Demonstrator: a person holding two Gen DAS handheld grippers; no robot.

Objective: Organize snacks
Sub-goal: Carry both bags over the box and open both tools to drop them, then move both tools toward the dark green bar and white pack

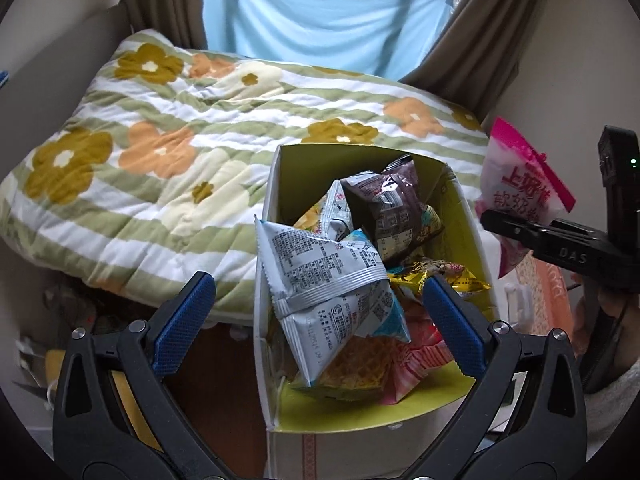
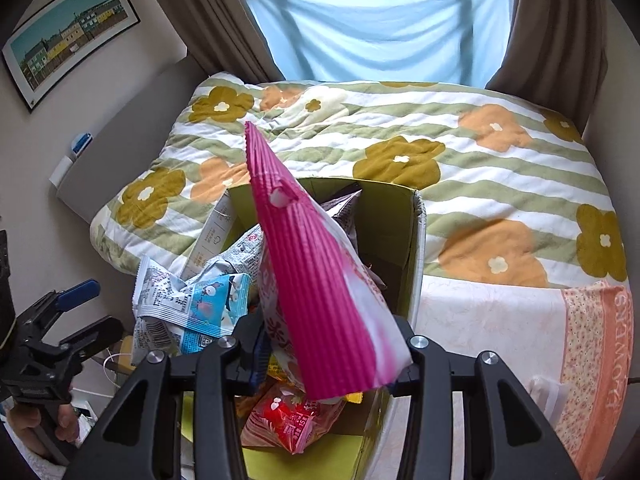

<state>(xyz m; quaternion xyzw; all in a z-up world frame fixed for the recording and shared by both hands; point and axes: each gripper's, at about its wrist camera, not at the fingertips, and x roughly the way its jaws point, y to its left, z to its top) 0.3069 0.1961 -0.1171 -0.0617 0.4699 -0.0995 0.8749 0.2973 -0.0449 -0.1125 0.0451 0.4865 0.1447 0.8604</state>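
Note:
A cardboard box [image 1: 460, 216] with a green lining stands against the bed and holds several snack packets. A grey-and-blue packet [image 1: 324, 300] lies on top, a brown one [image 1: 392, 208] behind it. My left gripper [image 1: 320, 312] is open, its blue pads [image 1: 180, 320] on either side of the grey packet, above the box's near-left part. My right gripper [image 2: 324, 356] is shut on a pink-and-white snack bag [image 2: 304, 280] and holds it upright over the box [image 2: 400, 240]. The pink bag [image 1: 520, 184] also shows at the right edge of the left wrist view.
A flowered green-striped quilt [image 1: 160, 152] covers the bed behind the box. A white and orange cloth [image 2: 520, 320] lies to the box's right. Brown curtains and a blue sheet [image 1: 320, 12] hang at the back. Clutter sits on the floor [image 1: 80, 320] to the left.

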